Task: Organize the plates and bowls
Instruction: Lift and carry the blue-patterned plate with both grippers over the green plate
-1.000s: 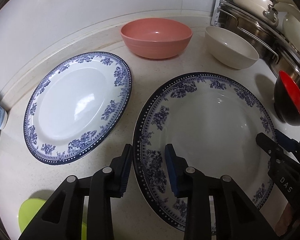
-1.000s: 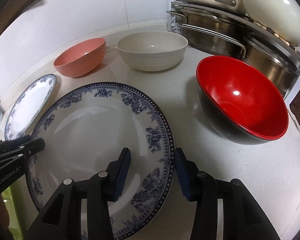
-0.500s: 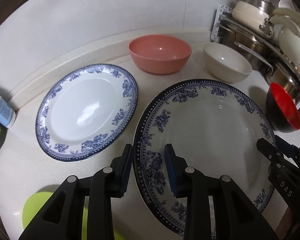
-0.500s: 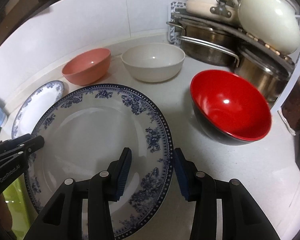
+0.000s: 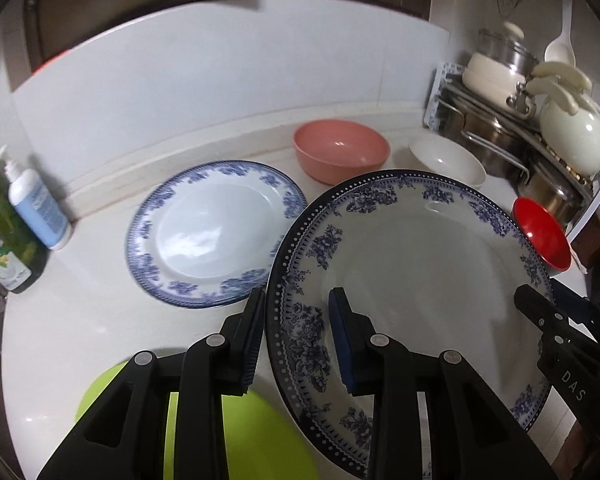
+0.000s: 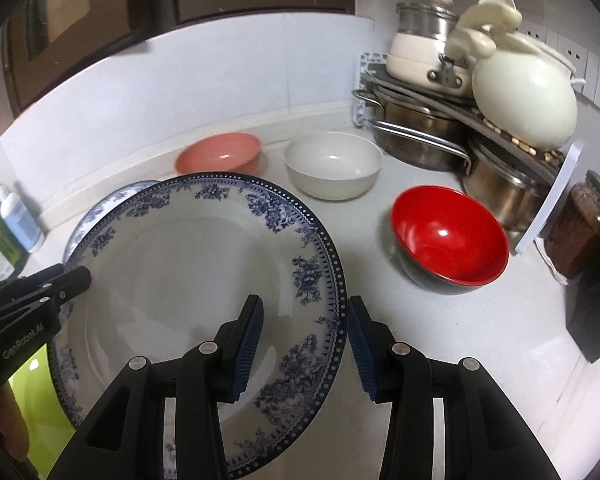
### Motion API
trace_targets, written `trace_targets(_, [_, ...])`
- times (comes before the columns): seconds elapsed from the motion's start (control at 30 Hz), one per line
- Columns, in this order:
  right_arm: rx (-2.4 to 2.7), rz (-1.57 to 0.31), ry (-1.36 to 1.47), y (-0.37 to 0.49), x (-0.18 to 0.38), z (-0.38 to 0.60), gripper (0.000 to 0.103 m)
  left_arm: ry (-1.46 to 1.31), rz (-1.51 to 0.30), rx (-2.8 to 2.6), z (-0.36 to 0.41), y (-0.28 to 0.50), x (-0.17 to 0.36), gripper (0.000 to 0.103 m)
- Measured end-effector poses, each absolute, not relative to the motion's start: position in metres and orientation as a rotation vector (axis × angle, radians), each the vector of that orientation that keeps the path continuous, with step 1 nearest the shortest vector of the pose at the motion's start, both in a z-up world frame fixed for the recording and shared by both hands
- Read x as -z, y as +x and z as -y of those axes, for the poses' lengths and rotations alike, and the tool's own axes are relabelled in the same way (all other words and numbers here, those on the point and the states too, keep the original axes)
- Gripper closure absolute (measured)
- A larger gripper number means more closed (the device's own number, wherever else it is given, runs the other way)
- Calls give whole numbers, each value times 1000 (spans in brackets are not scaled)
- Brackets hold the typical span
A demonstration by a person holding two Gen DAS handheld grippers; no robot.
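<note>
A large blue-and-white floral plate (image 5: 420,272) (image 6: 188,272) hangs tilted above the white counter, held by both grippers. My left gripper (image 5: 296,300) is shut on its left rim, one finger over and one under. My right gripper (image 6: 305,306) is shut on the opposite rim in the same way. A second floral plate (image 5: 212,232) lies flat on the counter to the left, and the raised plate overlaps its edge. Behind stand a pink bowl (image 5: 340,154), a white bowl (image 6: 332,164) and a red bowl with a black outside (image 6: 448,240).
A rack of steel pots and cream cookware (image 6: 440,128) fills the back right corner. A brown jar (image 6: 584,232) and a black box (image 6: 596,320) stand at the right. Soap bottles (image 5: 40,208) line the left edge. A green board (image 5: 204,432) lies near the front.
Both grippers have risen and pulled back with the large plate between them, lifting it off the counter. It now overlaps the second plate's edge. The bowls look smaller and farther away.
</note>
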State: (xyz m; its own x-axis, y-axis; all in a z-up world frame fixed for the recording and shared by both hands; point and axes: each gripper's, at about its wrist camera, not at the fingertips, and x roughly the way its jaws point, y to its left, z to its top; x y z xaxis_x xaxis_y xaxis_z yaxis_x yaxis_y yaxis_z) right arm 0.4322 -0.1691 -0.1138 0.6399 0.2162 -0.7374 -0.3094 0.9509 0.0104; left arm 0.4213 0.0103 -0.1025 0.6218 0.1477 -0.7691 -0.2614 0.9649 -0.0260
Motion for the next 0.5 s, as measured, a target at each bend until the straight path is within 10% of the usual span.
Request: trace_targets(0.5, [-364, -793, -134, 367, 95, 129, 59, -167, -812, -293, -54, 344, 82, 71])
